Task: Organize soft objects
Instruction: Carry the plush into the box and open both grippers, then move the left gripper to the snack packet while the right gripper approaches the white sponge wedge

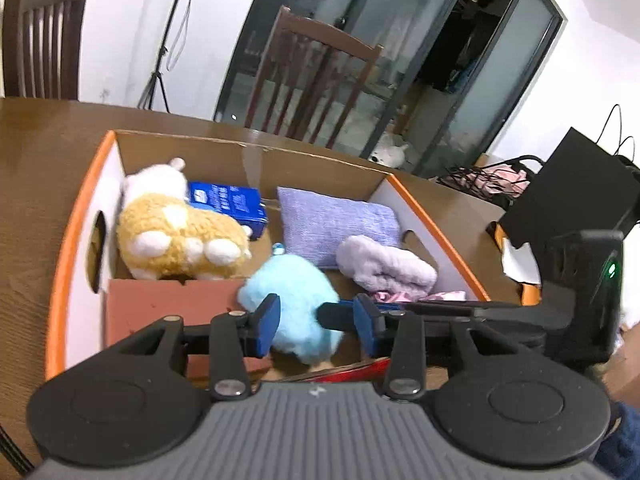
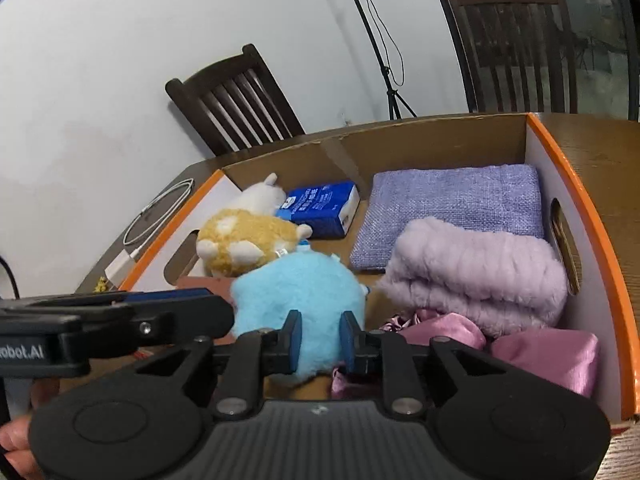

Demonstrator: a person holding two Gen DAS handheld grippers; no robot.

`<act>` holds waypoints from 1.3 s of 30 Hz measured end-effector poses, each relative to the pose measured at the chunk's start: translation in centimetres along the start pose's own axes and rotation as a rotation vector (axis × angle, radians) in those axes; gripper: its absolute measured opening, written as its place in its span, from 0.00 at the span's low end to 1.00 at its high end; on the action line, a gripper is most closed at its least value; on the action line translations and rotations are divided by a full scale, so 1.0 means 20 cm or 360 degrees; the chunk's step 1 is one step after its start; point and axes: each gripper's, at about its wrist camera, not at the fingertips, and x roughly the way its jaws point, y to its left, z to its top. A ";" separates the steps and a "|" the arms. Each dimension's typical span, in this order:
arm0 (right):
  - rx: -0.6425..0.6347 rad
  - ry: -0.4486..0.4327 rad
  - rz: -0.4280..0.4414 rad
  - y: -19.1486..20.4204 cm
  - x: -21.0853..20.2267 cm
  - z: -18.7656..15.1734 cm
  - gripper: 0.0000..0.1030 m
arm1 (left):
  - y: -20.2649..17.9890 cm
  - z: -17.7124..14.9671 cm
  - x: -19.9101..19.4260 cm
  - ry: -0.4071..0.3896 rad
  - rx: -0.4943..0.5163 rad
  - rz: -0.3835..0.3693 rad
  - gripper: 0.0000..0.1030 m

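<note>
Item: fluffy sky-blue plush toy (image 2: 298, 300), held above the near middle of the orange-rimmed cardboard box (image 1: 60, 248) on the brown wooden desk (image 1: 36, 140). We pinch it from both sides, we judge so that its limp body does not sag: the right claw (image 2: 319, 342) is nearly closed on its fur and the left claw (image 1: 316, 322), somewhat wider, clasps its body. Already stowed: tan-and-white plush dog (image 1: 176, 236), lilac woven cushion (image 2: 452, 208), folded lavender fleece blanket (image 2: 476, 268), leaving a bare gap between them.
</note>
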 end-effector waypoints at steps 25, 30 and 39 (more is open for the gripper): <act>-0.0344 -0.0490 -0.0200 0.37 -1.13 -0.26 0.56 | -0.22 -0.36 -1.08 -0.0461 0.0271 0.0336 0.78; -0.0406 -0.0485 -0.0177 0.46 -1.19 -0.48 0.61 | -0.25 -0.55 -1.18 -0.0435 0.0204 0.0235 0.80; -0.0383 -0.0461 -0.0180 0.53 -1.25 -0.93 0.66 | -0.26 -0.95 -1.21 -0.0353 0.0091 0.0156 0.83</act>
